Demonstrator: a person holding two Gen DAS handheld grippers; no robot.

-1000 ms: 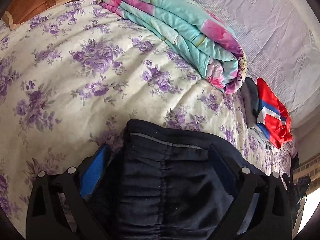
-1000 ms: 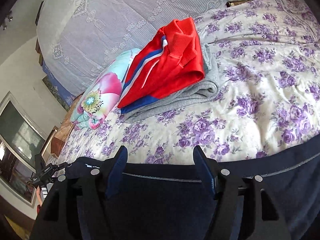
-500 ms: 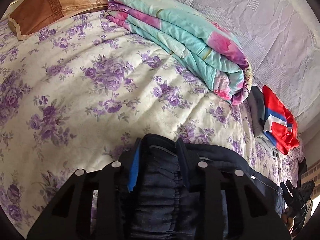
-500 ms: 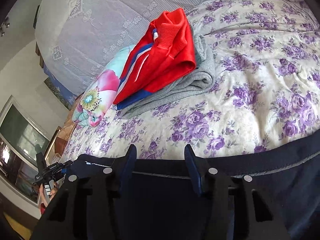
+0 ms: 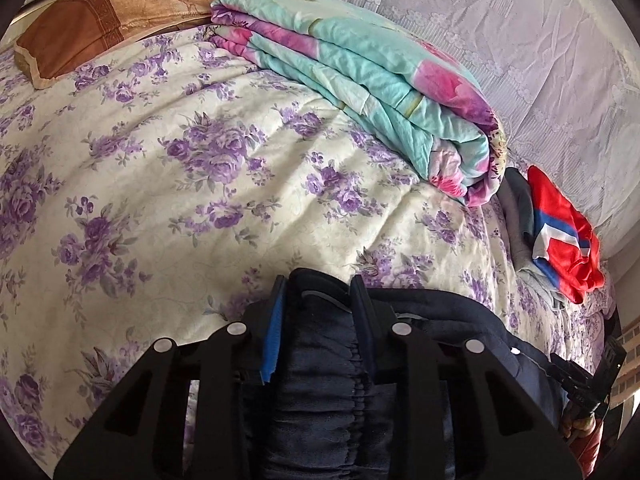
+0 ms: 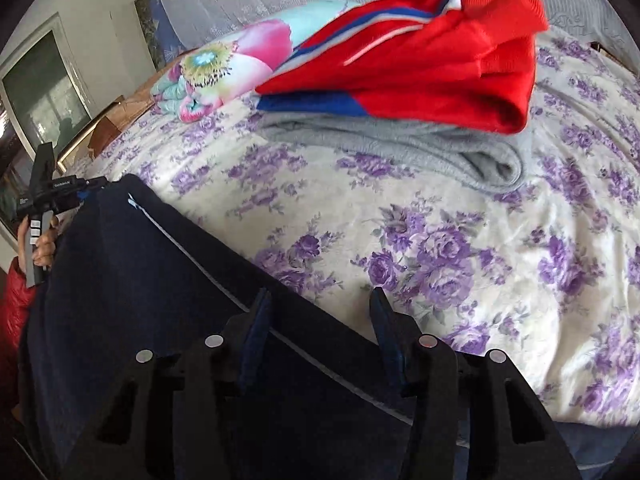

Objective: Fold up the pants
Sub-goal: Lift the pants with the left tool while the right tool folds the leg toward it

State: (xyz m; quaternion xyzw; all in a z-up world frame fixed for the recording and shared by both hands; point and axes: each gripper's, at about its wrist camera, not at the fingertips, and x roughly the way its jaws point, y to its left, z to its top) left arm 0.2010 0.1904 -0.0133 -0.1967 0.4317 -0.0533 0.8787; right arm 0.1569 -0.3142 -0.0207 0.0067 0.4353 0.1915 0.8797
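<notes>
1. Two grippers work on soft, dark blue pants (image 5: 320, 368) lying on a bed cover (image 5: 168, 184) with purple flowers.
2. The left gripper (image 5: 318, 292) pinches the bunched, stretchy waistband tight.
3. The right gripper (image 6: 320, 300) is partly open and opening; the pants' edge lies between its jaws, not squeezed.
4. Near the pants sits a folded red top (image 6: 424, 52) on a fuzzy grey cloth (image 6: 400, 144), beside a puffy teal-and-pink quilt (image 5: 360, 84) and a brown pillow (image 5: 88, 28).
5. Any writing is too small to read.

No text can be read for certain: the black handheld gripper (image 6: 48, 196) at the left edge bears small white lettering, too blurred to make out.
</notes>
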